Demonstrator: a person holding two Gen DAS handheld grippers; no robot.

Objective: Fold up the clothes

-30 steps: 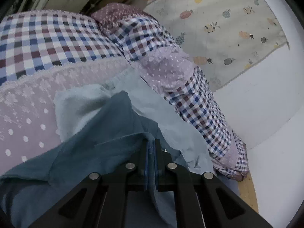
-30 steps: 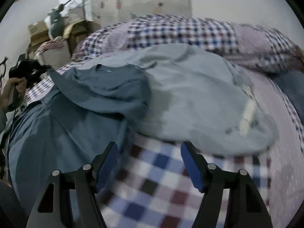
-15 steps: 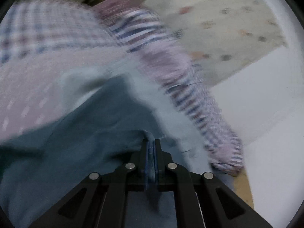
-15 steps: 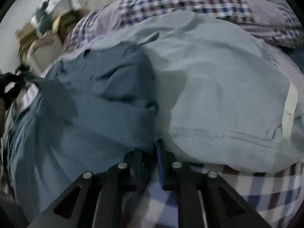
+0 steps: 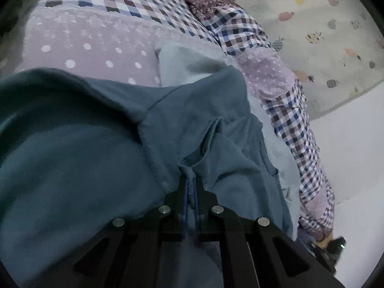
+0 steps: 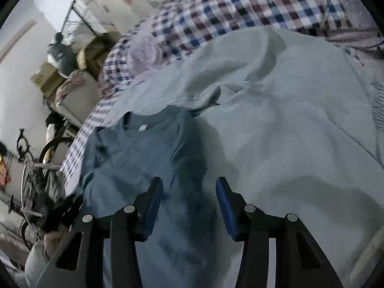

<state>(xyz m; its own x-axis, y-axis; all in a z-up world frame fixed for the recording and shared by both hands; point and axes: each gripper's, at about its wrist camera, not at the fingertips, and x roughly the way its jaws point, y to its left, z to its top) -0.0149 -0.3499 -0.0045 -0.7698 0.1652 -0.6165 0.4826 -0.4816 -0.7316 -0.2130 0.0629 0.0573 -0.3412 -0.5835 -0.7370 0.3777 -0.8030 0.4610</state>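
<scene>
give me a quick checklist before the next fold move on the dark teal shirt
1. Left gripper shut on dark teal shirt: ok.
2. Right gripper open, holding nothing: ok.
3. Shirt's neckline visible and flat: ok.
4. Teal shirt clear of the pale blue garment: not ok, it overlaps it.
5. Teal shirt free of wrinkles: not ok, bunched near the left gripper.
6. Hem position: cannot tell.

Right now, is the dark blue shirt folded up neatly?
No. The dark blue shirt lies rumpled on the pale one, a bunched edge pinched in the left fingers.
</scene>
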